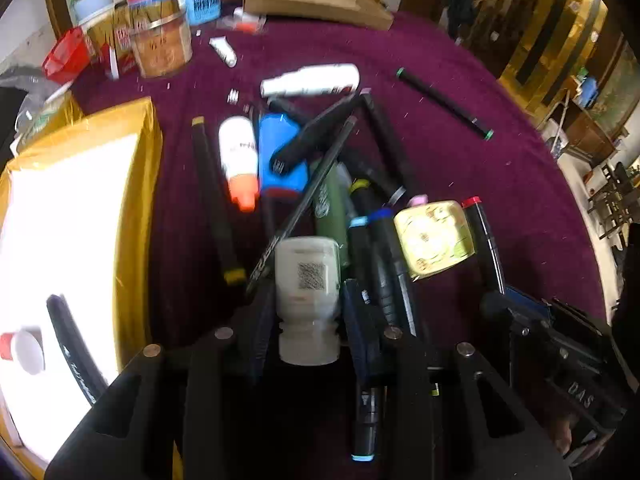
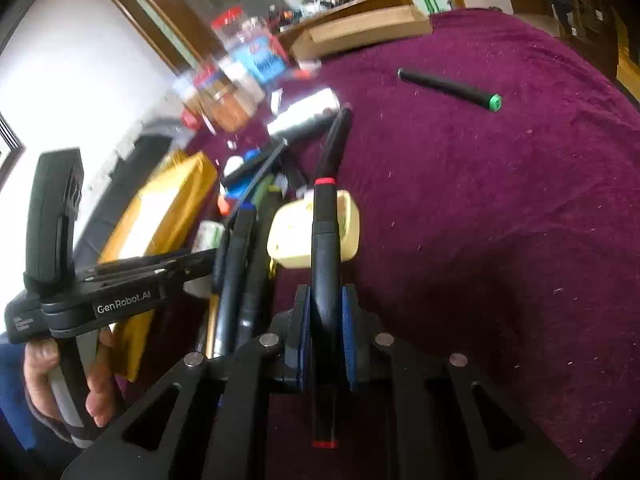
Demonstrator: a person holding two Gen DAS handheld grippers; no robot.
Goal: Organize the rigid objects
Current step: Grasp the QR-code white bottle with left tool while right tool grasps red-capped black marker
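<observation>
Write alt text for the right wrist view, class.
The right gripper is shut on a black marker with red ends above a purple tablecloth. A pale yellow box sits just behind it, and a green-capped marker lies alone farther back.

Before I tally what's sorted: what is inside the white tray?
In the white tray lie a black pen and a white bottle with a red cap. The left hand-held gripper covers the tray's near corner.

Purple tablecloth (image 1: 460, 168), cardboard box (image 1: 316, 2) by its far edge
</observation>
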